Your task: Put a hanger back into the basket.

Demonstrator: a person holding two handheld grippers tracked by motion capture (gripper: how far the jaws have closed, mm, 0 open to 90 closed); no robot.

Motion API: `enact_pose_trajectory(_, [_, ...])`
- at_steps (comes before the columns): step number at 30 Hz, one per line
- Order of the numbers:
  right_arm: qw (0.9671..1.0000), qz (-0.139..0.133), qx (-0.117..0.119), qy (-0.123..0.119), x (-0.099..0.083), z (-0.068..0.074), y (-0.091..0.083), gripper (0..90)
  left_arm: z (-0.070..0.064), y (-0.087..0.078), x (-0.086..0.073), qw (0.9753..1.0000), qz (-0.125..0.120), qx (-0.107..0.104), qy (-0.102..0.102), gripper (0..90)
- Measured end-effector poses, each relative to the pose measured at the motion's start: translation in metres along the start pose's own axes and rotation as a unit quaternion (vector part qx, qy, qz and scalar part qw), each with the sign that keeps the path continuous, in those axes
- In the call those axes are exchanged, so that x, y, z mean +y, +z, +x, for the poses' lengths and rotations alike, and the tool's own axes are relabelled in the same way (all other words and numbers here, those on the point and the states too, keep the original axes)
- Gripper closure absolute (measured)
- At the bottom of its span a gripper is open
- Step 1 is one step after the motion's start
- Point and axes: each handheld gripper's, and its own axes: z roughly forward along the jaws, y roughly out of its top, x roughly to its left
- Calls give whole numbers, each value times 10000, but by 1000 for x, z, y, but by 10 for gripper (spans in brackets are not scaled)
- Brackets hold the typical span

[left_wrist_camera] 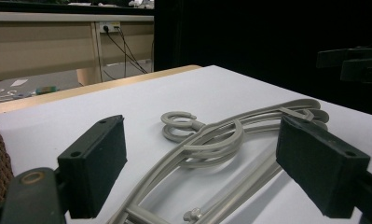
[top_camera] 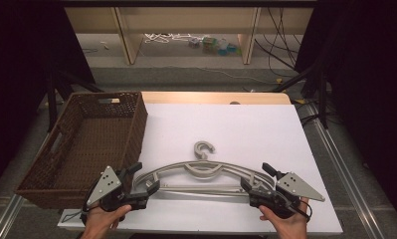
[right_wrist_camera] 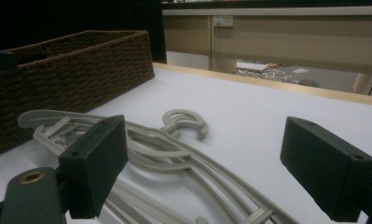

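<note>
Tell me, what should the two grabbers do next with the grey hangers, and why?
Probably close both. The left gripper and right gripper each sit open at one end of the grey hangers, which lie flat on the white table. Nothing is gripped yet, so lifting comes after.

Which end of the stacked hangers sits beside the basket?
The hangers' left end, between the left tongs' open jaws, lies beside the wicker basket; the other end is at the right tongs.

A lab: black curtains (top_camera: 17, 59), floor cables (top_camera: 280, 45), white-covered table (top_camera: 246, 124).
</note>
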Motion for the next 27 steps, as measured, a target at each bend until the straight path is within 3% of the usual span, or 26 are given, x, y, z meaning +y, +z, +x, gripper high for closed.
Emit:
enact_pose_trajectory(4, [9999,18,65,-83,1,0,2,159,0,0,0,10000,12,-1,2,157])
enact_pose_trajectory(7, [9994,-62,63,-345,4,-4,2,159,-1,0,0,10000,21,1,10,157])
enact_pose_trajectory(10, [9993,-45,36,-357,6,-6,3,160,-1,0,0,10000,32,-5,17,157])
enact_pose_trajectory(16, [9981,340,126,-492,16,-13,5,171,-2,0,0,10000,36,-9,31,157])
enact_pose_trajectory(17, [9969,527,193,-550,20,-16,7,178,-2,1,0,10000,-44,-61,5,157])
enact_pose_trajectory(19, [9940,792,290,-696,26,-21,13,207,-2,1,0,10000,-21,-51,19,157])
enact_pose_trajectory(20, [9875,1174,492,-928,33,-28,21,242,-2,0,0,10000,35,-15,38,157])
enact_pose_trajectory(21, [9875,1174,492,-928,33,-28,21,242,-2,0,0,10000,34,-17,37,157])
enact_pose_trajectory(22, [9853,1291,512,-996,35,-30,24,252,-2,1,0,10000,32,-19,32,157])
enact_pose_trajectory(26, [9692,2036,756,-1161,43,-38,48,308,-2,1,0,10000,50,-14,56,157])
enact_pose_trajectory(27, [9626,2235,840,-1284,44,-39,56,331,-2,1,0,10000,54,-11,53,157])
